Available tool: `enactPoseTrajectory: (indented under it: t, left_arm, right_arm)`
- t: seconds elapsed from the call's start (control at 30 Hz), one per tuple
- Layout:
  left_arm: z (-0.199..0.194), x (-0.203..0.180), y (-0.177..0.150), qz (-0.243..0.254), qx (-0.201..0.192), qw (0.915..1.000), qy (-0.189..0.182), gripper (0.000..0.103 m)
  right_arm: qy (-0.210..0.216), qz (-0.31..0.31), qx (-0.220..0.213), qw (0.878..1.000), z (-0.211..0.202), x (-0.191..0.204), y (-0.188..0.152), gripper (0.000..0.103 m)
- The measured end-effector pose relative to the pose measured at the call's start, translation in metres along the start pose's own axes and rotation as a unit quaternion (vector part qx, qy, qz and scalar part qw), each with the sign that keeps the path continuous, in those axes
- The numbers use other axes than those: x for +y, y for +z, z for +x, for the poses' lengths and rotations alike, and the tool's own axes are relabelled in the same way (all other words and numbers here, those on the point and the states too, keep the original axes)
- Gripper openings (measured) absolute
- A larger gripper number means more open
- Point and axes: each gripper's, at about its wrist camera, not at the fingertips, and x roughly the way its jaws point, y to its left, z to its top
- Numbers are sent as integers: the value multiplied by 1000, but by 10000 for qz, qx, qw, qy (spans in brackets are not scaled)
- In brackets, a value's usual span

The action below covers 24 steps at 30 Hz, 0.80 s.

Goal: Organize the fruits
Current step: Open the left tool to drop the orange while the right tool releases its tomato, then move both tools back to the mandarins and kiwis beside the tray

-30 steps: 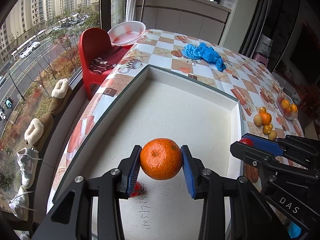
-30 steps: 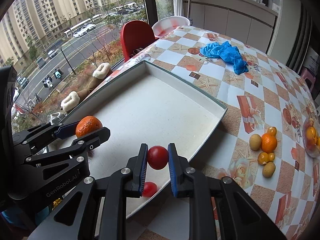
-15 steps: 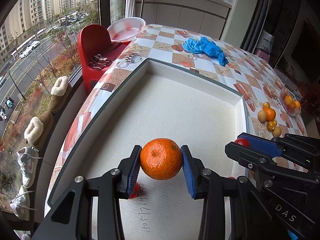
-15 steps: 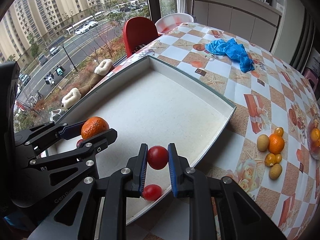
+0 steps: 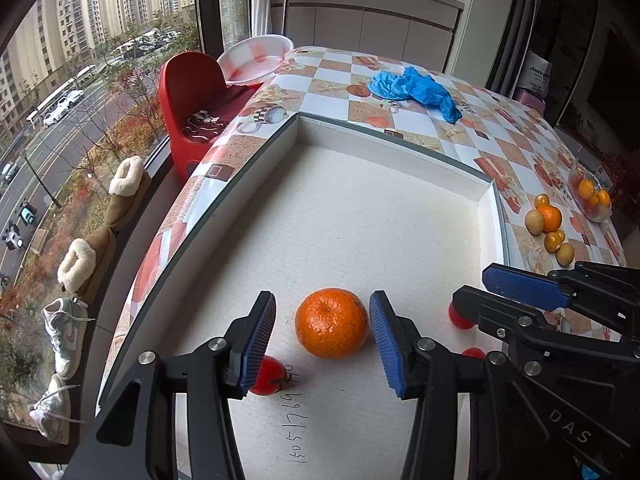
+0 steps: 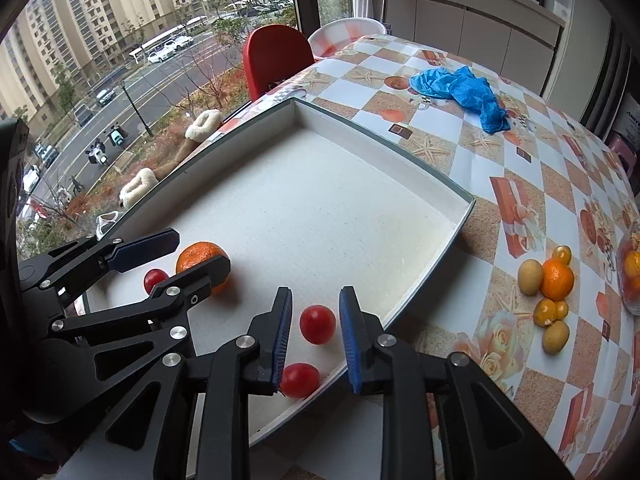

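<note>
My left gripper [image 5: 322, 338] is open; a mandarin [image 5: 331, 328] lies on the floor of the white tray [image 5: 384, 140] between its fingers, free of the pads. A cherry tomato [image 5: 267, 376] lies beside its left finger. My right gripper [image 6: 314, 334] is open over the tray's near corner, with a cherry tomato [image 6: 317, 324] lying between its fingers and another tomato [image 6: 300, 380] beneath them. The right wrist view also shows the mandarin [image 6: 202, 258] and a tomato [image 6: 155, 279] by the left gripper.
A small pile of loose fruit [image 6: 548, 292] lies on the checkered tablecloth right of the tray, with a bag of fruit [image 5: 592, 196] further right. A blue cloth [image 5: 416, 88] lies beyond the tray. A red chair [image 5: 192, 96] stands by the window.
Both grippers have opened. The mandarin has left the left gripper and the tomato has left the right gripper; both now rest on the tray floor.
</note>
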Motion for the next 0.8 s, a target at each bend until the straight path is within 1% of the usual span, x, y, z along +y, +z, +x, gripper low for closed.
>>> enactPoseTrajectory:
  t: [0.03, 0.07, 0.13, 0.2, 0.27, 0.33, 0.4, 0.43, 0.47, 0.5, 0.53, 0.6, 0.8]
  left_arm:
    - [0, 2, 0, -49, -13, 10000, 28, 63]
    - [-1, 5, 0, -103, -27, 9999, 34, 67]
    - [-1, 9, 0, -177, -12, 9998, -30, 67]
    - [-1, 8, -1, -182, 30, 9998, -81, 67]
    - [-2, 4, -1, -106, 29, 9999, -46, 67]
    - [-3, 0, 0, -46, 14, 10000, -5, 67]
    - [-4, -4, 1, -9, 19, 10000, -46, 68]
    - [-5, -6, 1, 7, 23, 10000, -13, 75]
    - [-6, -7, 1, 7, -9, 10000, 83, 86]
    - [-8, -7, 1, 1, -71, 9999, 126, 89]
    - [-10, -8, 1, 0, -116, 9999, 89, 90]
    - [-12, -13, 2, 42, -94, 9999, -8, 90]
    - [-18, -37, 3, 339, -124, 9993, -23, 90]
  right_arm:
    - [-20, 28, -28, 10000, -2, -2, 0, 38]
    - [-38, 62, -58, 10000, -4, -5, 1, 43]
    - [-66, 137, -126, 9998, -8, -10, 1, 64]
    - [-80, 193, -192, 9996, -12, -14, 1, 72]
    - [-101, 218, -242, 9994, -16, -17, 0, 74]
    - [-163, 245, -279, 9992, -19, -20, -1, 80]
    - [-199, 300, -322, 9988, -21, -26, -3, 83]
    - [-204, 336, -336, 9987, -23, -29, -4, 83]
    - [-209, 388, -353, 9984, -24, -33, -5, 84]
    - [-218, 443, -368, 9981, -25, -37, -7, 89]
    - [-243, 499, -385, 9977, -27, -42, -8, 96]
    - [-297, 601, -446, 9968, -30, -51, -12, 103]
    - [-355, 883, -487, 9943, -36, -76, -24, 103]
